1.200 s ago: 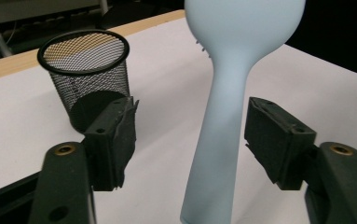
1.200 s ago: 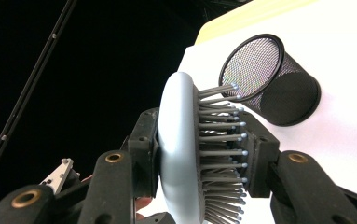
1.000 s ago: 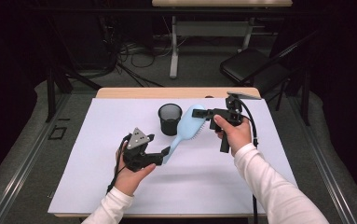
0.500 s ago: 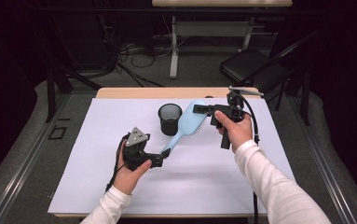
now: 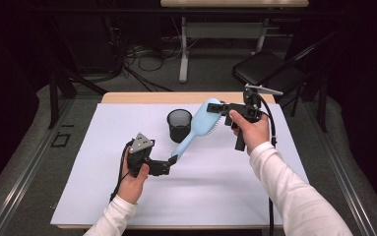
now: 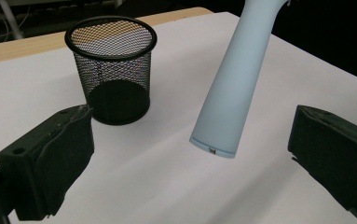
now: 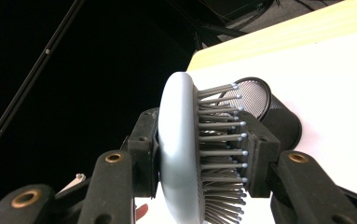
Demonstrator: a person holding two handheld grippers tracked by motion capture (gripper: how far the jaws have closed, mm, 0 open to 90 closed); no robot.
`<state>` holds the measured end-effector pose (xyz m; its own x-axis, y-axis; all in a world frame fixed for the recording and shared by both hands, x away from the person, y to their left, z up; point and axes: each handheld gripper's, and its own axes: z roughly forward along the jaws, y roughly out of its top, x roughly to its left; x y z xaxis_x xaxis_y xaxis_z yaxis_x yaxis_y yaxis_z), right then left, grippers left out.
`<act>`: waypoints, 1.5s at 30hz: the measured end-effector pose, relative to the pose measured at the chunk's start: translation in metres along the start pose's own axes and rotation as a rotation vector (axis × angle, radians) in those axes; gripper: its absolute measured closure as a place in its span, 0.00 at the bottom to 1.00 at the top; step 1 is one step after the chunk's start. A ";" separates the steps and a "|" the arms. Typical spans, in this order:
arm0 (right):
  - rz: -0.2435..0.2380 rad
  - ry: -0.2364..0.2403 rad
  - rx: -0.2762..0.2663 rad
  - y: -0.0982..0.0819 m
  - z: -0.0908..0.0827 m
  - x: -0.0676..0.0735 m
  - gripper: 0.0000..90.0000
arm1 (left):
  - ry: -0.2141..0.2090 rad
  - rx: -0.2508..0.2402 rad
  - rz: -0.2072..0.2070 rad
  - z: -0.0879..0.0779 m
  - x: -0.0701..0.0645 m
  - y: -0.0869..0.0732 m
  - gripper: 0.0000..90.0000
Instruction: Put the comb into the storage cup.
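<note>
The right tongs (image 5: pixel 228 110) clamp the pale blue hairbrush's (image 5: pixel 198 129) head near the table's far edge beside the mesh cup (image 5: pixel 179 124), its handle slanting down between the left tongs' (image 5: pixel 169 163) just-opened, non-touching jaws.

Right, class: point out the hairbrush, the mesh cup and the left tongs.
hairbrush (image 5: pixel 202 119), high view, back of its head
mesh cup (image 6: pixel 114 77), left gripper view, its mesh wall
left tongs (image 6: pixel 195 158), left gripper view, midway between the open jaws
</note>
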<state>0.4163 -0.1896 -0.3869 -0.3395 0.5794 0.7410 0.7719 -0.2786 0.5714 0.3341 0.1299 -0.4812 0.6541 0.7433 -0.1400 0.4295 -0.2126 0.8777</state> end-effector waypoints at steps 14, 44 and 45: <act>-0.014 -0.023 -0.048 0.020 0.000 0.009 0.62 | 0.006 -0.003 0.001 -0.004 0.003 0.001 0.01; -0.020 -0.052 -0.142 0.044 -0.001 0.014 0.62 | 0.003 -0.013 -0.015 -0.005 0.005 0.001 0.01; -0.020 -0.055 -0.146 0.045 -0.001 0.014 0.62 | 0.003 -0.013 -0.015 -0.005 0.006 0.001 0.01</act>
<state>0.4456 -0.1945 -0.3507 -0.3212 0.6261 0.7105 0.6777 -0.3721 0.6342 0.3348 0.1372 -0.4786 0.6458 0.7484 -0.1513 0.4311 -0.1939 0.8812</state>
